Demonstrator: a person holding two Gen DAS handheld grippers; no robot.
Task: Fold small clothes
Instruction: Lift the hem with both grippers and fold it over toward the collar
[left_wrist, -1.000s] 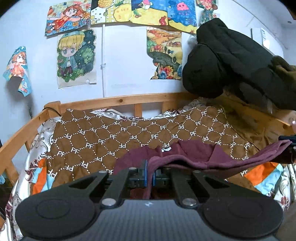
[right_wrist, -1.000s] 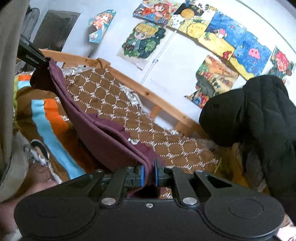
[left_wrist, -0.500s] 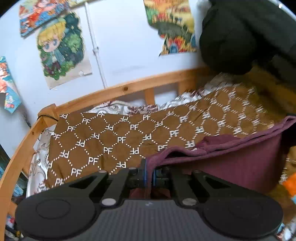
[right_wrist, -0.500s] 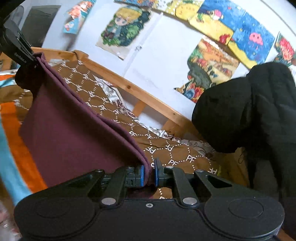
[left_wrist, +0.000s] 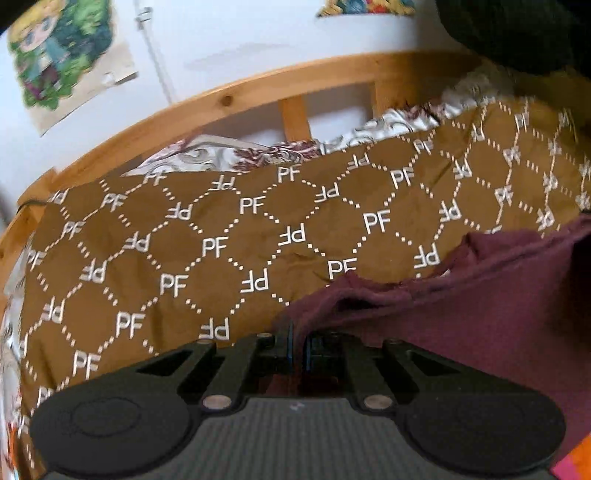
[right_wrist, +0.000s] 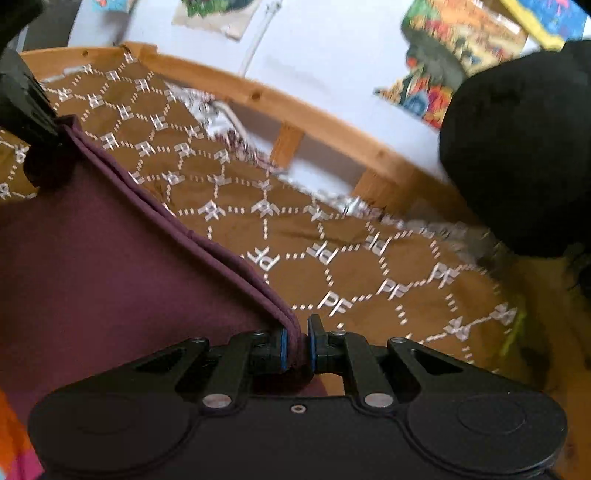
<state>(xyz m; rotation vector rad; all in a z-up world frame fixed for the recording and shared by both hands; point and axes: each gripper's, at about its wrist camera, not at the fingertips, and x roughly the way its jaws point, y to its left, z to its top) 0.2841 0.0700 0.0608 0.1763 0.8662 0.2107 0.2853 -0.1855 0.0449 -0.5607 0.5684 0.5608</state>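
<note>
A maroon garment (left_wrist: 461, 317) is stretched between my two grippers above a brown quilt printed with "PF" (left_wrist: 229, 243). My left gripper (left_wrist: 297, 343) is shut on one end of the garment's top edge. My right gripper (right_wrist: 295, 347) is shut on the other end of that hemmed edge (right_wrist: 207, 240). In the right wrist view the garment (right_wrist: 110, 280) hangs as a flat panel to the left, and the left gripper (right_wrist: 33, 122) shows at its far corner, shut on the cloth.
A wooden bed rail (left_wrist: 258, 92) runs behind the quilt, with a white wall and cartoon posters (left_wrist: 55, 55) above. A black padded coat (right_wrist: 524, 155) hangs at the right. A patterned sheet (left_wrist: 258, 151) shows at the quilt's far edge. Orange fabric (left_wrist: 580, 450) lies at the near right.
Both grippers have moved forward and down toward the quilt, still holding the garment. The garment is now pulled into a flatter, tauter panel between them.
</note>
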